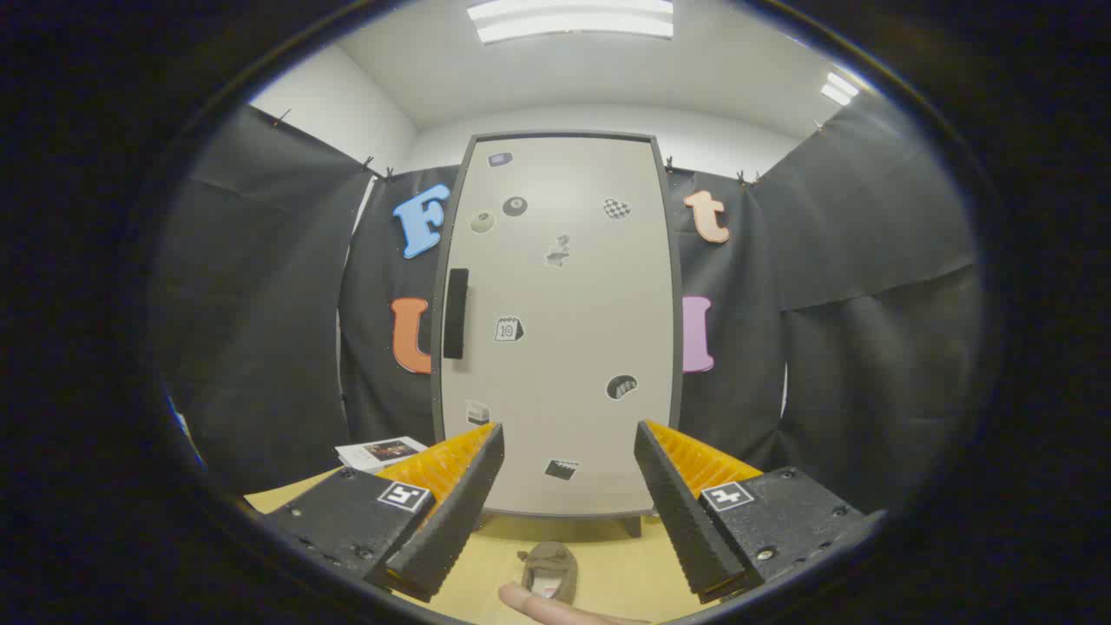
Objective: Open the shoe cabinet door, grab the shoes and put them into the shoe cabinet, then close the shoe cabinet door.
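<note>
Gaping wide and holding nothing, the fingers (pixel 568 512) hover above a yellow tabletop (pixel 608 573). Between them lies a small brown slipper-like shoe (pixel 550 569), a person's fingertip (pixel 529 601) touching it. Beyond stands the tall pale cabinet door (pixel 555 321), shut, black handle (pixel 455 313) at left.

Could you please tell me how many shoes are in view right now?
1. A shoe lies on the floor before the closed cabinet door, between the open gripper fingers; others may be hidden.
</note>
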Motion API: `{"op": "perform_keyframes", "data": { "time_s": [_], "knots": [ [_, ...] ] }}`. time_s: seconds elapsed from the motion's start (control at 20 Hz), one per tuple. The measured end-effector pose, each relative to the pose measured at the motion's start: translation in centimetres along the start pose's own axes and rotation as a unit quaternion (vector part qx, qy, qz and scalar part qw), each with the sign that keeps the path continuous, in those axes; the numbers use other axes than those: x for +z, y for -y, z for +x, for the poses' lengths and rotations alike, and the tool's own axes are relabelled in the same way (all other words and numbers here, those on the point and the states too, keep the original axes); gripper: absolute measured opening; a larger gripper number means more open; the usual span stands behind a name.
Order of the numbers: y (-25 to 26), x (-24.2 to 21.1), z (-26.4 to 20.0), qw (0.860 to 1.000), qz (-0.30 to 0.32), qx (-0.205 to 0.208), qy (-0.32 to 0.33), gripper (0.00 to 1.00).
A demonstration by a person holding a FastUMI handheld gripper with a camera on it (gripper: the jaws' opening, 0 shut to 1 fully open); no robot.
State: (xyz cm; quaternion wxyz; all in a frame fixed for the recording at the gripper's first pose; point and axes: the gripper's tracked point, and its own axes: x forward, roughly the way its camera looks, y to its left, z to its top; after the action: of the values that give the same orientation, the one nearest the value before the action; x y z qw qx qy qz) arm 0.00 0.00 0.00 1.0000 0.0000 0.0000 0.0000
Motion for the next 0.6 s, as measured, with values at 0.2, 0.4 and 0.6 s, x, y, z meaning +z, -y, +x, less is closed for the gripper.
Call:
{"op": "perform_keyframes", "data": {
  "time_s": [0.2,0.4,0.6],
  "knots": [
    [0.6,0.8,-1.0,1.0,-0.011,-0.006,0.009,0.99],
    [1.3,2.2,-1.5,0.999,-0.01,-0.02,0.024,0.98],
    [1.1,4.1,-2.4,0.999,-0.006,-0.022,0.04,0.99]
  ]
}}
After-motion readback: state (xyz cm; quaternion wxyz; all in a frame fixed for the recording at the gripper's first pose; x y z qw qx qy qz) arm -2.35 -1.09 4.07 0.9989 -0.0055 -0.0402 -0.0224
